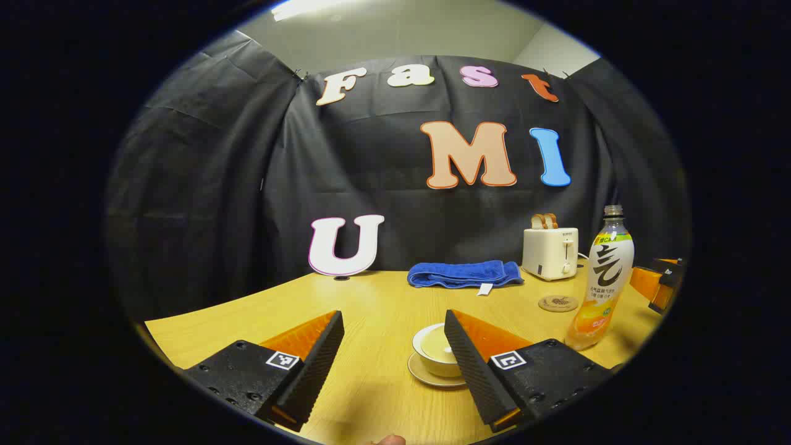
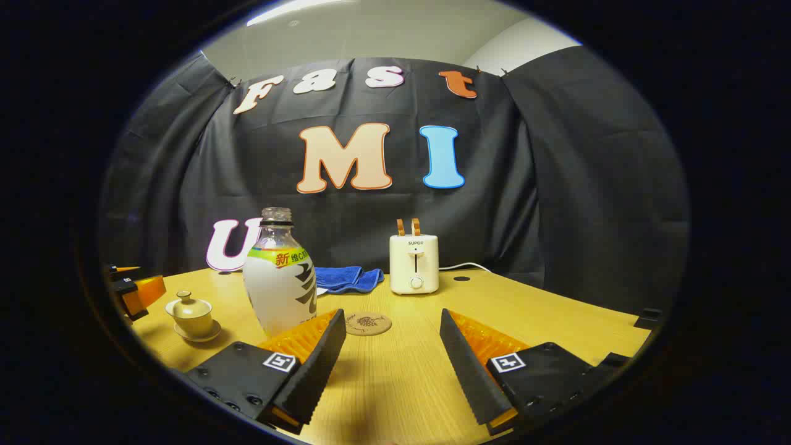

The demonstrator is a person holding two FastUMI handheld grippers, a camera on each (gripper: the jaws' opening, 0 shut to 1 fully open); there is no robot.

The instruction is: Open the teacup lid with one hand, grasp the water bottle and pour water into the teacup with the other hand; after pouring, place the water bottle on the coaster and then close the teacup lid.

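1. Left gripper (image 1: 392, 352) jaws apart, nothing held; lidded teacup (image 1: 436, 353) on its saucer just ahead, partly behind the right finger.
2. Centre on the lid knob before closing.
3. Right gripper (image 2: 390, 352) jaws apart, empty; water bottle (image 2: 281, 275) stands left-front, coaster (image 2: 368, 323) beside it on the table (image 2: 544, 315).
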